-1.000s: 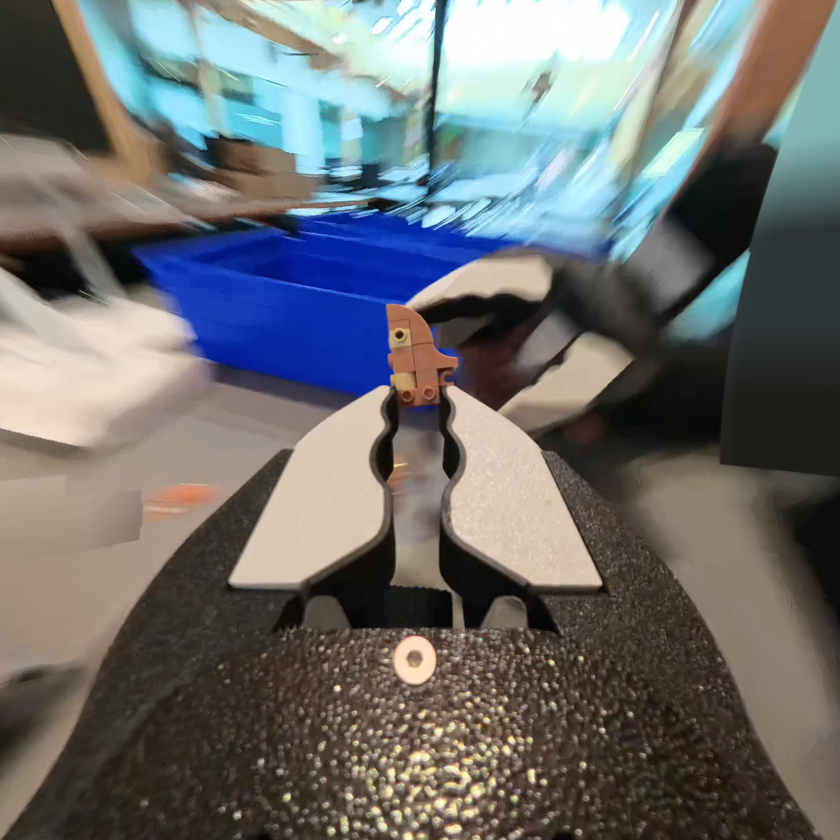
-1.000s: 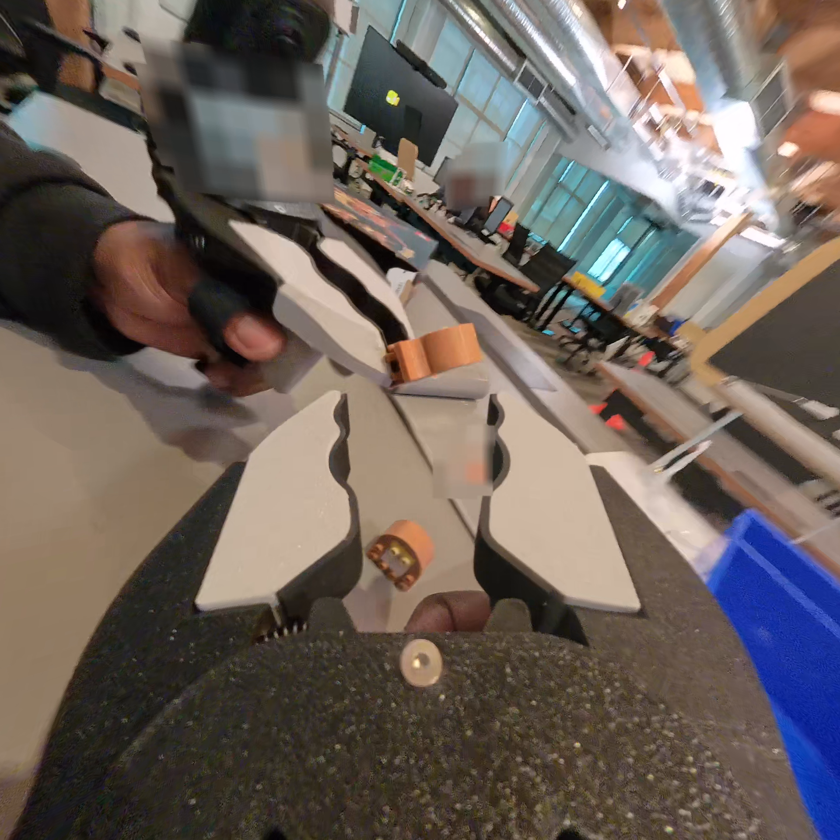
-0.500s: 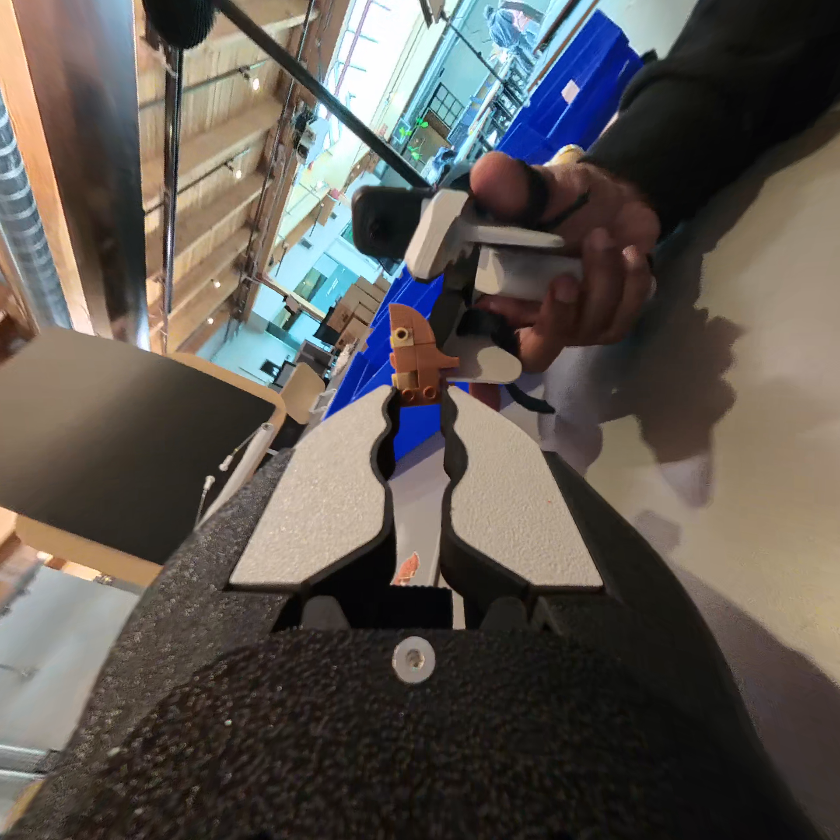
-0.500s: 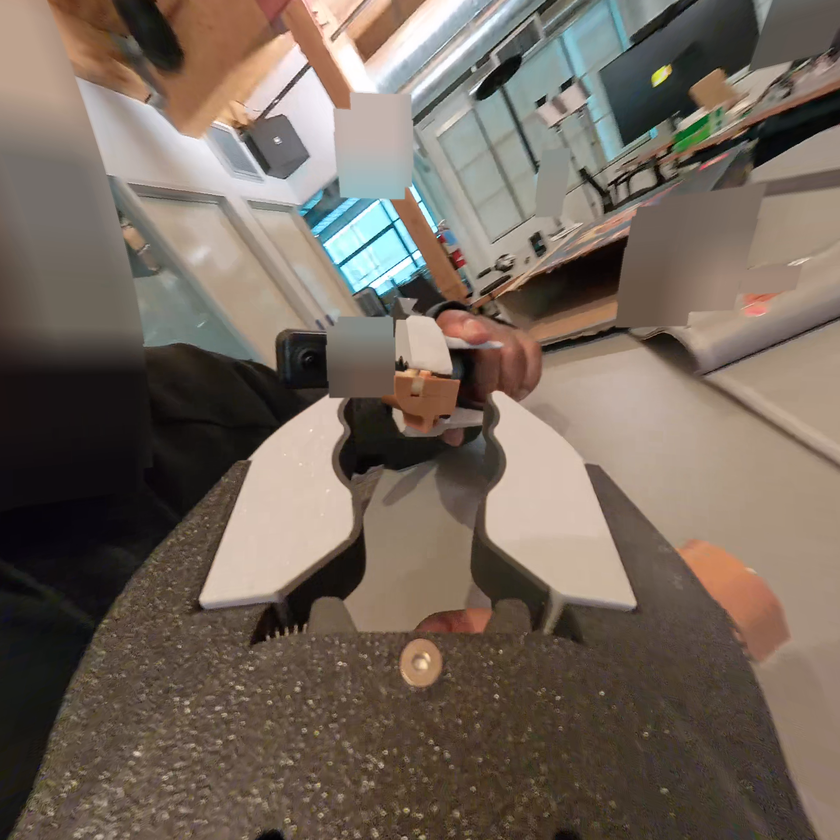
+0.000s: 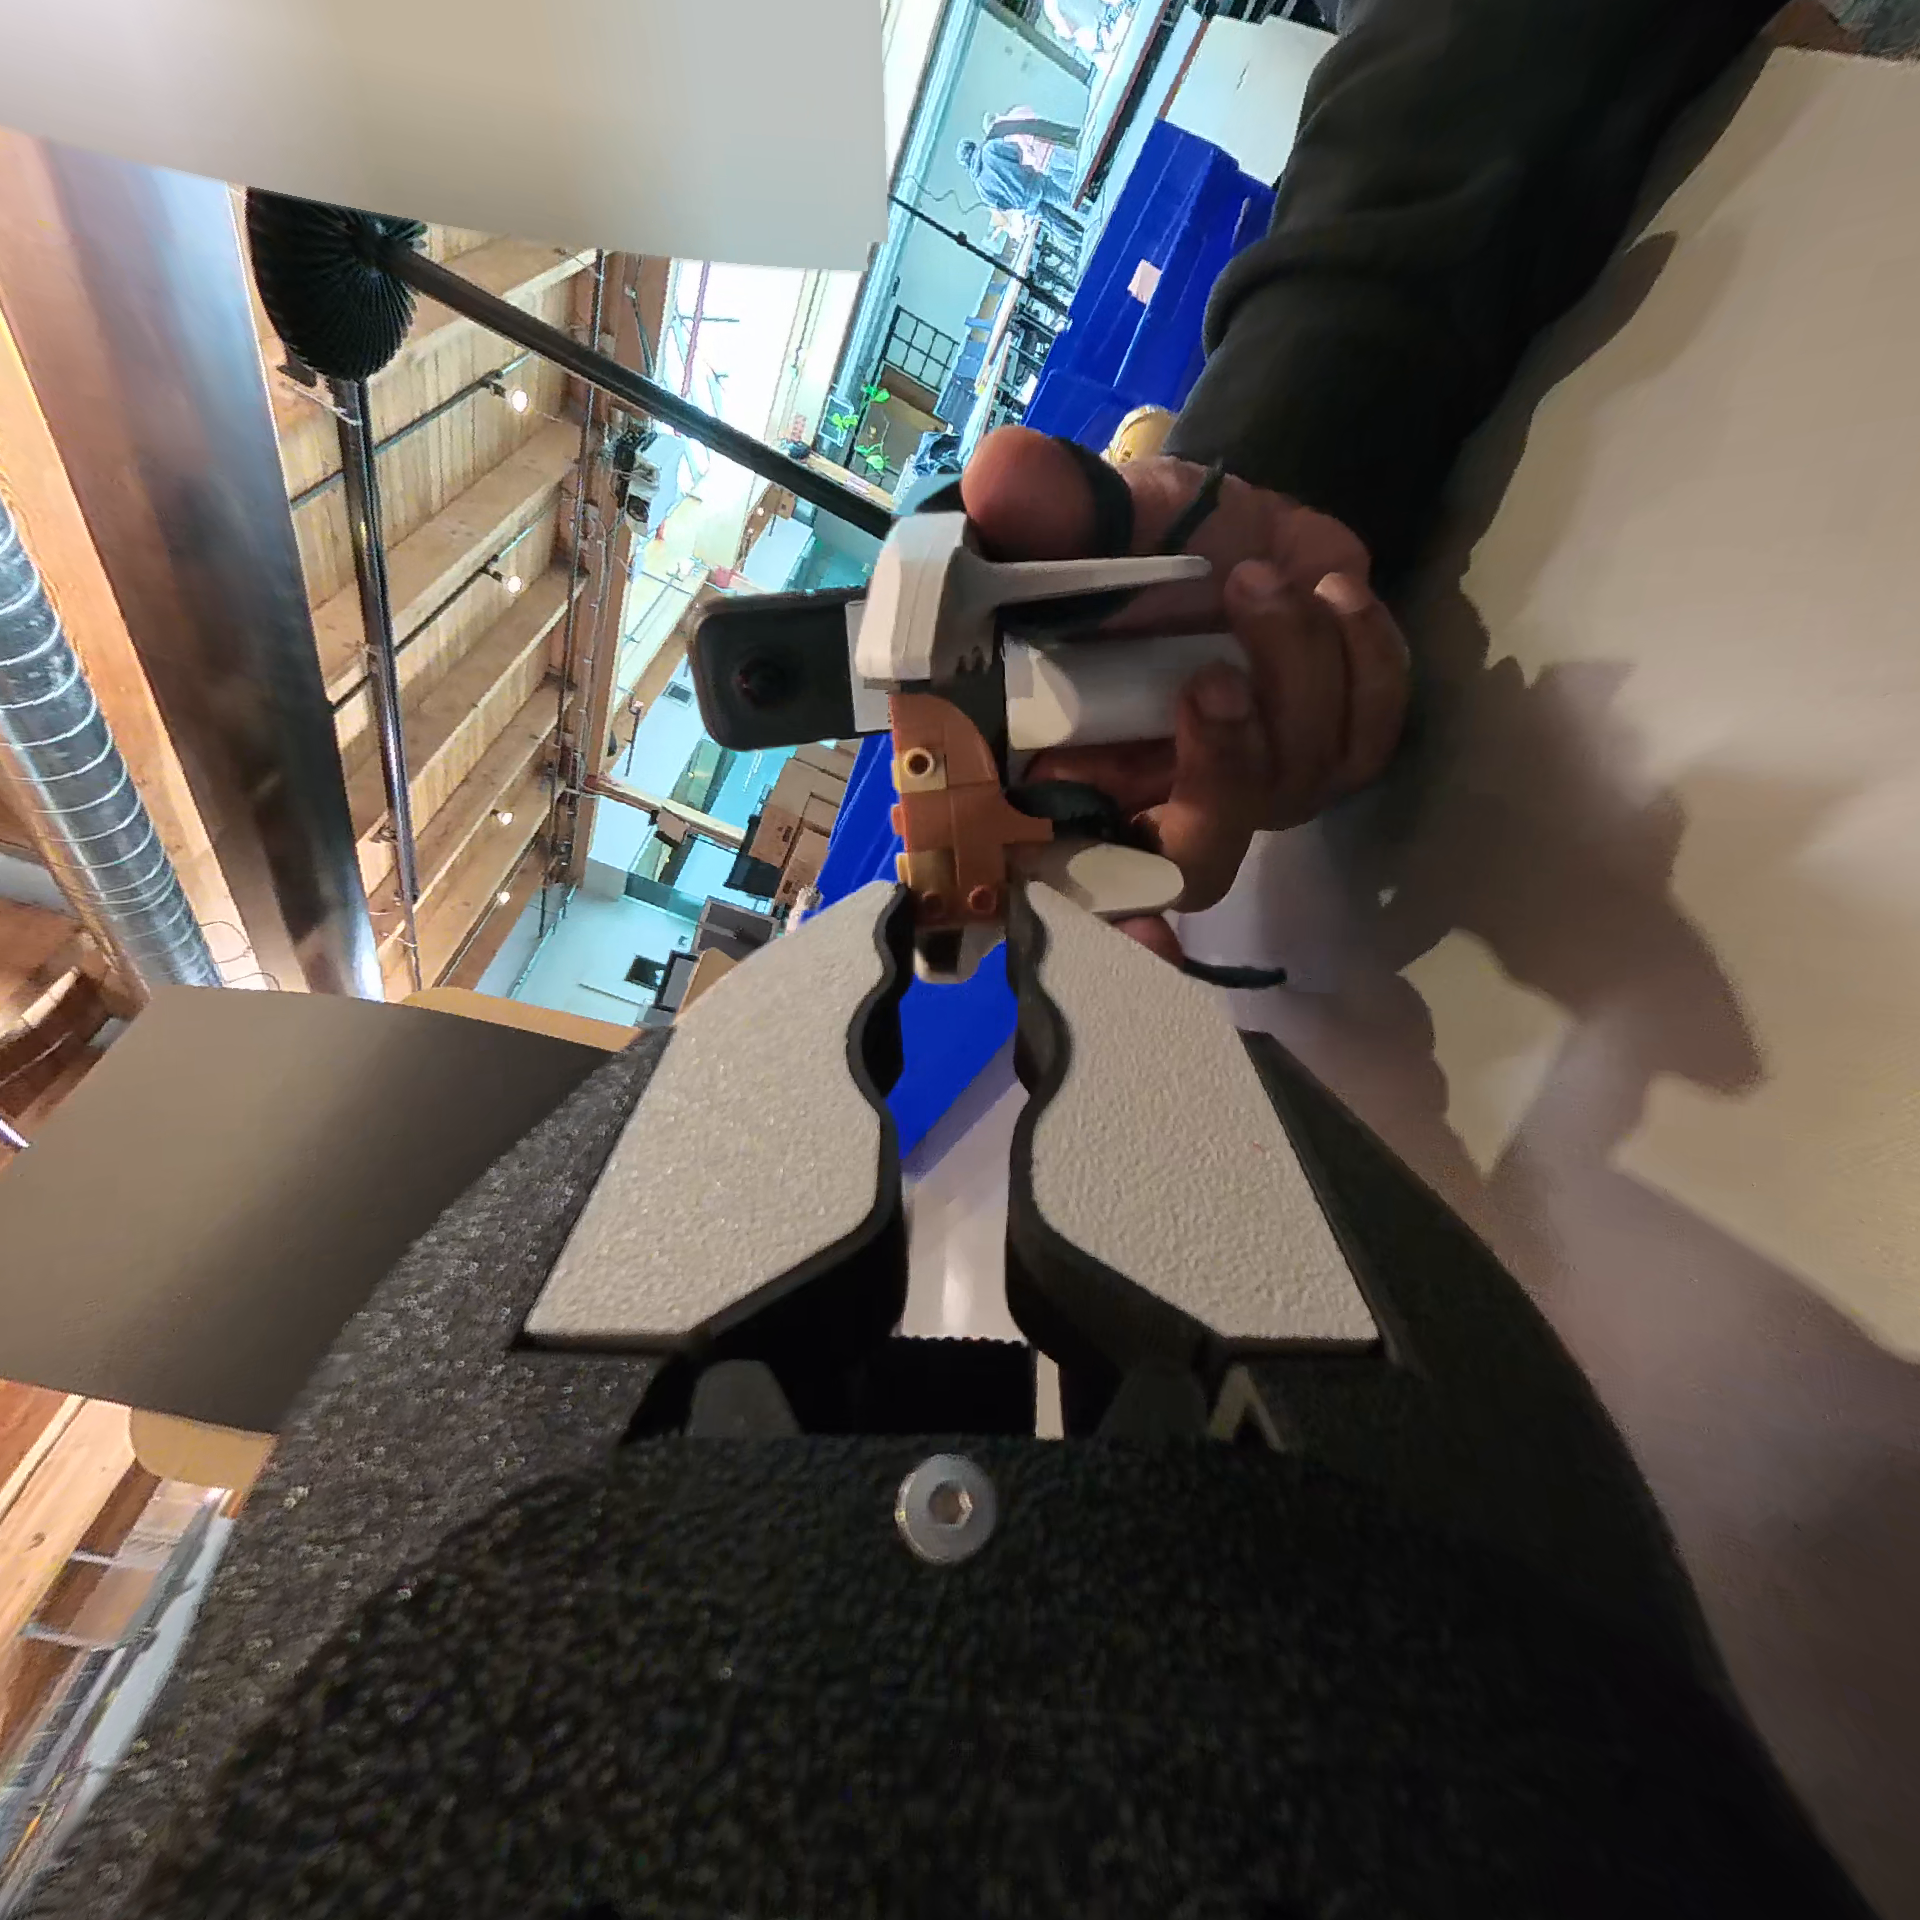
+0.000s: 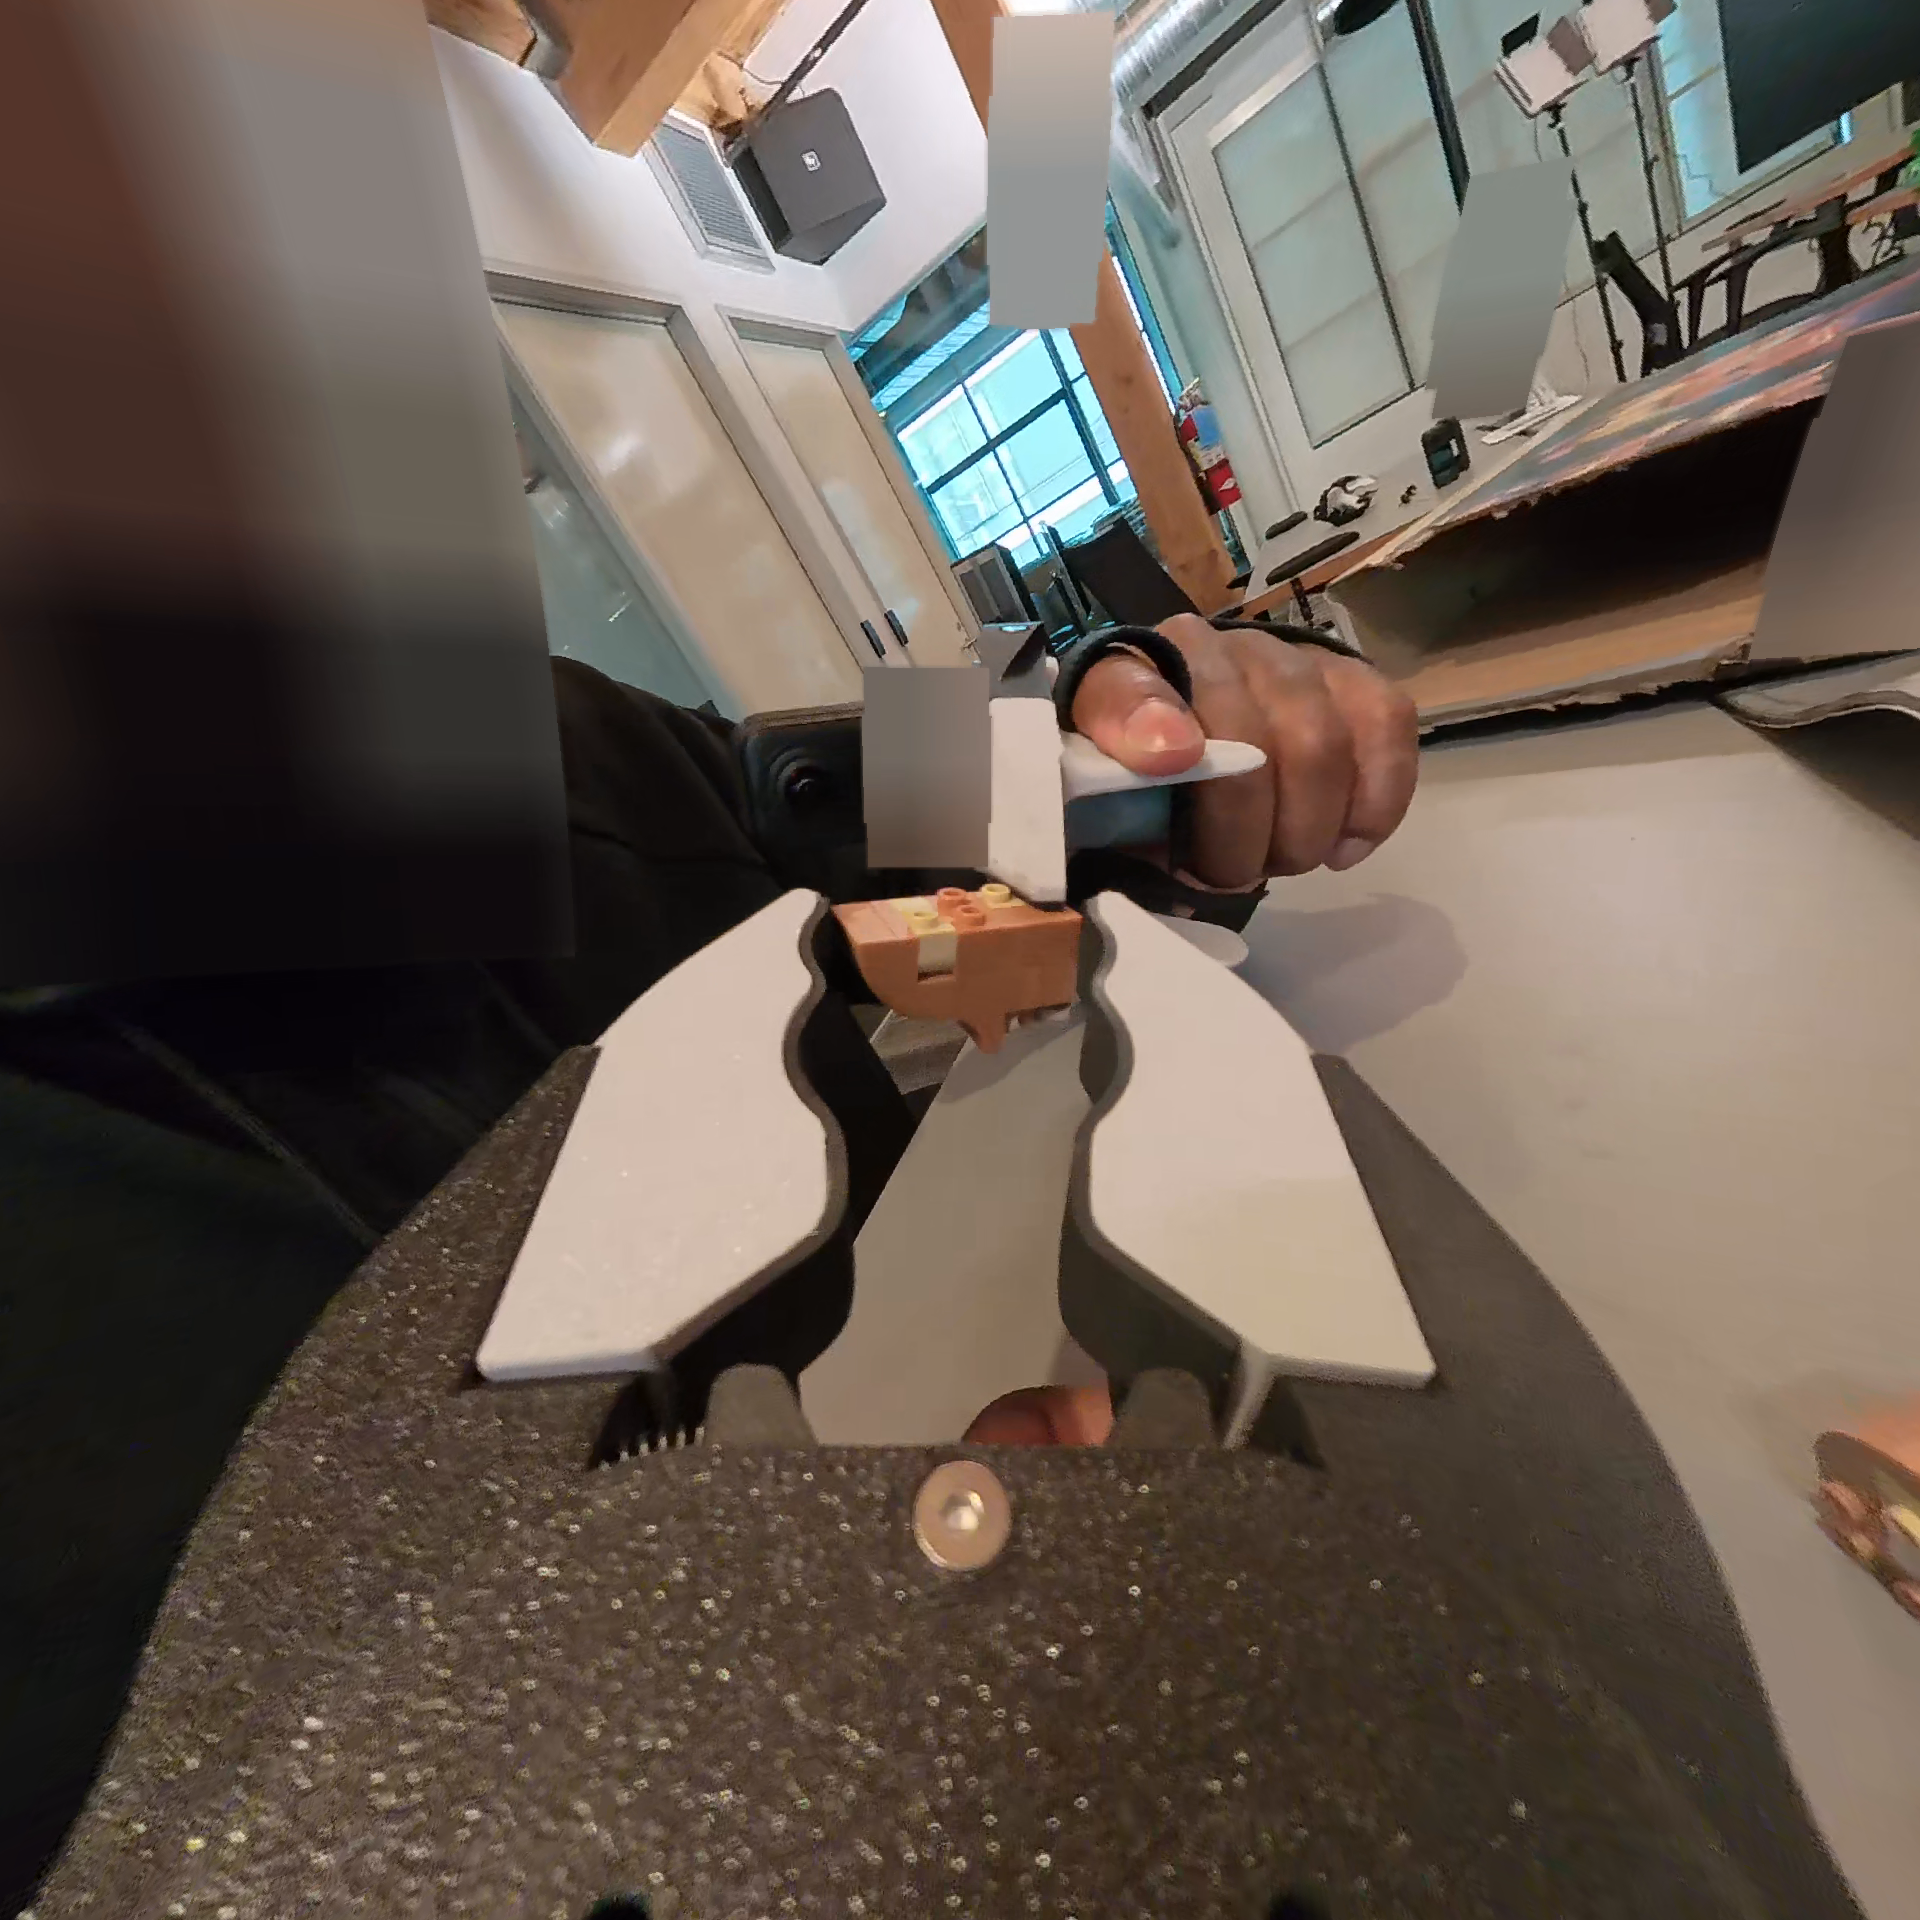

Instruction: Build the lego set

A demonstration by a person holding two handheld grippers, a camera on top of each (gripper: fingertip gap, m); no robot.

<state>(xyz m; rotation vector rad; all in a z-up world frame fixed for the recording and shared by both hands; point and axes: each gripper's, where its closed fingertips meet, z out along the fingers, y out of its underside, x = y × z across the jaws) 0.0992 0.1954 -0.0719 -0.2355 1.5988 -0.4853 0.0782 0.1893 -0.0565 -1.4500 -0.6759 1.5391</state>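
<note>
Two grippers: both meet at one small brick piece, each held by a hand of a person in dark sleeves.
Left gripper (image 5: 956, 914): its two pale fingers stand close together and are clamped on the lower end of the brown brick assembly (image 5: 951, 821); the studs of that end sit right between the fingertips.
Right gripper (image 6: 951, 966): its fingers are wider apart, with the same brown brick assembly (image 6: 961, 961) between the tips. The right tip touches the side of the piece; at the left tip a dark gap shows, so I cannot tell if this gripper already presses on it.
Brick assembly: brown bricks with some pale yellow ones, small round studs on top, a little brown peg below. It is in the air, above the table, just in front of both pairs of fingertips.
Left hand (image 6: 1247, 758): seen beyond the right gripper's tips, it wraps the handle, with the thumb on a pale lever.
Right hand (image 5: 1226, 675): seen beyond the left gripper's tips, it wraps the other handle in the same way.
Table (image 6: 1610, 987): grey and plain, it lies under and to the right of the right gripper.
Second brick piece (image 6: 1870, 1507): brownish and blurred, it lies on the table at the right gripper's far right, well apart from its fingers.
Blue bins (image 5: 1132, 312): far ahead of the left gripper, in the background.
</note>
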